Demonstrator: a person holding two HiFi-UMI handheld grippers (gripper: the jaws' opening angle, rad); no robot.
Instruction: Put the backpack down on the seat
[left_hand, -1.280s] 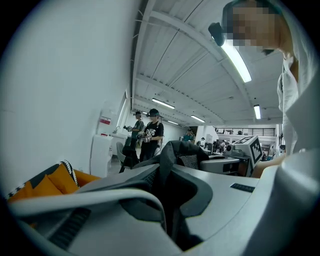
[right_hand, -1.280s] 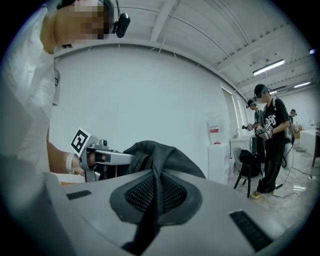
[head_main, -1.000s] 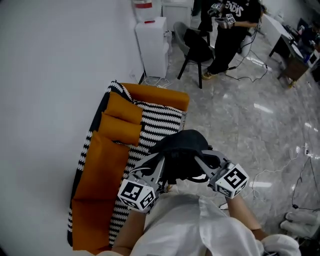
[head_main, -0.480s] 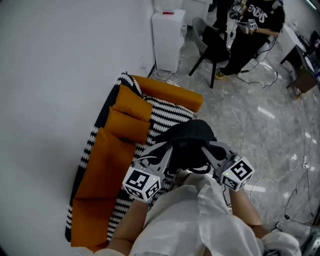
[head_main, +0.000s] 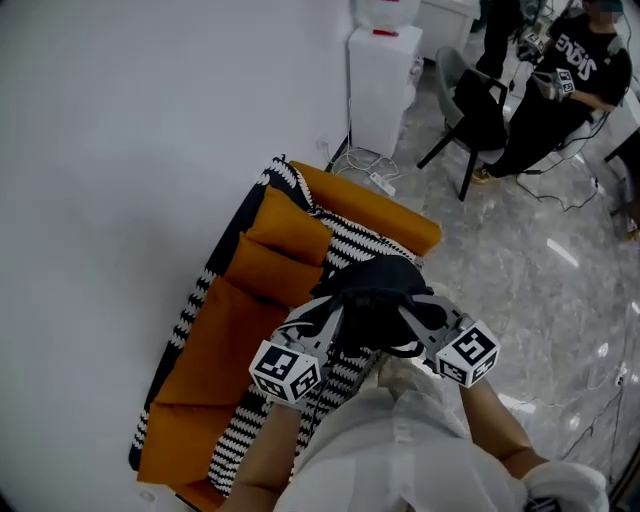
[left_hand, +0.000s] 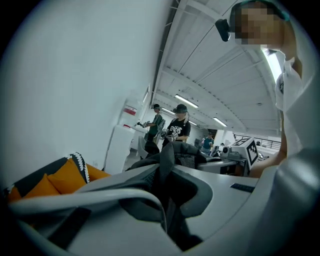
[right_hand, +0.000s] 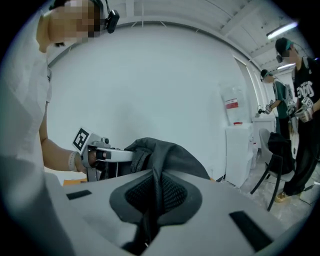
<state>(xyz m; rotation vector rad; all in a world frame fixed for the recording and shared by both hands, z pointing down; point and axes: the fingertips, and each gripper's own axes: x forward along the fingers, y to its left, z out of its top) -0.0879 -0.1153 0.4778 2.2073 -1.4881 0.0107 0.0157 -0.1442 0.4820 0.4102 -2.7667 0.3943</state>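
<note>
A black backpack (head_main: 375, 300) hangs between my two grippers above the sofa's striped seat (head_main: 352, 240). My left gripper (head_main: 322, 322) is shut on the backpack's fabric (left_hand: 167, 165) at its left side. On the other side my right gripper (head_main: 412, 320) is shut on the backpack (right_hand: 160, 160) too, with a fold of fabric pinched in its jaws. The sofa has orange cushions (head_main: 285, 250) and an orange armrest (head_main: 375, 205), and stands against the white wall. In the left gripper view the cushions (left_hand: 55, 182) show low at the left.
A white water dispenser (head_main: 383, 85) stands past the sofa's far end, with cables on the floor beside it. A black chair (head_main: 475, 110) and a person in black (head_main: 560, 95) are on the marble floor at the upper right.
Both grippers have carried the backpack towards the sofa and a little lower; it now hangs over the striped seat rather than beside its edge.
</note>
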